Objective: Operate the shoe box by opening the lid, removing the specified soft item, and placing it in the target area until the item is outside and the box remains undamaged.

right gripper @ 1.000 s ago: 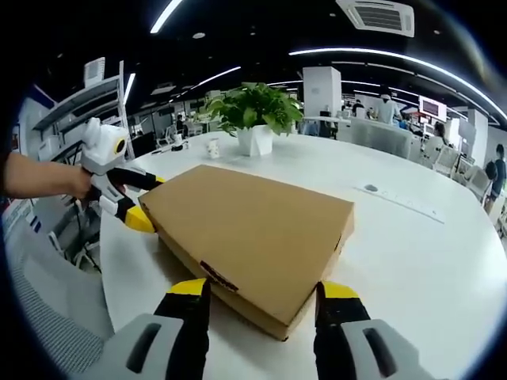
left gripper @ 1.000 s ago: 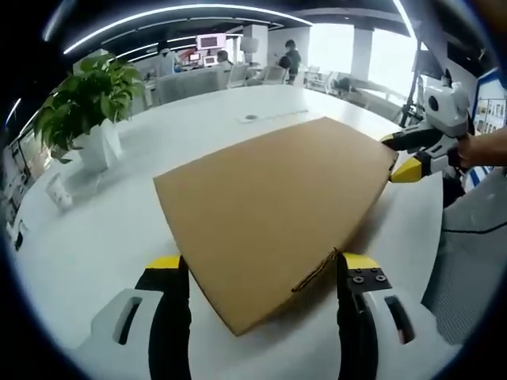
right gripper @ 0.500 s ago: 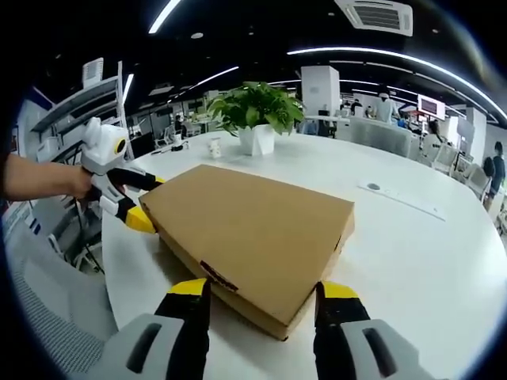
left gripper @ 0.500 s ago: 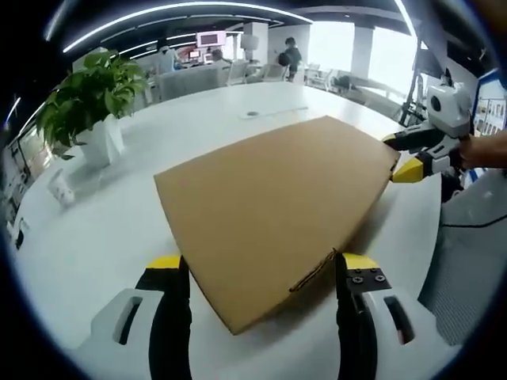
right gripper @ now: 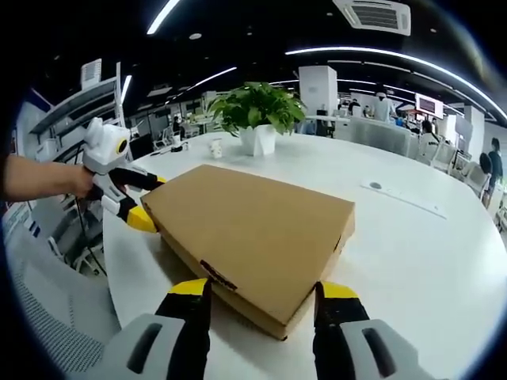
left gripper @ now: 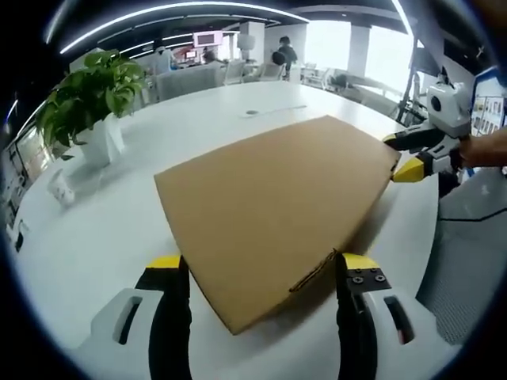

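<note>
Both grippers, left gripper [left gripper: 260, 273] and right gripper [right gripper: 264, 299], stand wide open, each straddling a corner of the closed cardboard shoe box [left gripper: 269, 206] without clamping it.

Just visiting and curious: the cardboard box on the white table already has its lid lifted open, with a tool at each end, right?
Not quite: the cardboard box is closed, its lid lying flat, as the right gripper view shows. The rest holds: it sits on the white table with a tool at each end.
</note>
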Action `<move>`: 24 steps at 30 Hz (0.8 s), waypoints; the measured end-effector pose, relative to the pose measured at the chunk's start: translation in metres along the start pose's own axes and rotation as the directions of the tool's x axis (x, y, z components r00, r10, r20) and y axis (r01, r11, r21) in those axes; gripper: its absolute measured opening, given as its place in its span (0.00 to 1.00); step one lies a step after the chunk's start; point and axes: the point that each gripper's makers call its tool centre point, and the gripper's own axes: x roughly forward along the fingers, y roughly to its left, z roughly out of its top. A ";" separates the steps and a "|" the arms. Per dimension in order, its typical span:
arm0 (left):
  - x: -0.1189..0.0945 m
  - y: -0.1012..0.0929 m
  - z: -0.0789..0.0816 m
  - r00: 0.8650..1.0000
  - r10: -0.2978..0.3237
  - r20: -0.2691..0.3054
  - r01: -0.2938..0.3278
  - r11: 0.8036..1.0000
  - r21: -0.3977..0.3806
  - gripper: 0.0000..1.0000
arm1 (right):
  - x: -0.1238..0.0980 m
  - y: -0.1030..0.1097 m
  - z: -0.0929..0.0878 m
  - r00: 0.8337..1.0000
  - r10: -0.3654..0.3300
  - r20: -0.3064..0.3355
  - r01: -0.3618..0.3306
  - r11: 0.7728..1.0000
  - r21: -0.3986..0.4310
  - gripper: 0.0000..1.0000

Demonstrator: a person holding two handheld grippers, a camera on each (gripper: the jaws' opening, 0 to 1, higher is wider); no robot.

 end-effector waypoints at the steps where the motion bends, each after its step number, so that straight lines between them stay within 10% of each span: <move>1: 0.000 0.001 0.000 1.000 -0.001 -0.001 0.001 1.000 0.001 0.74 | 0.000 0.000 0.000 1.000 0.000 -0.001 0.000 1.000 -0.001 0.48; 24: -0.006 0.001 -0.003 1.000 0.003 -0.008 -0.003 1.000 0.004 0.74 | 0.001 0.006 0.000 1.000 -0.006 -0.001 0.006 1.000 -0.023 0.47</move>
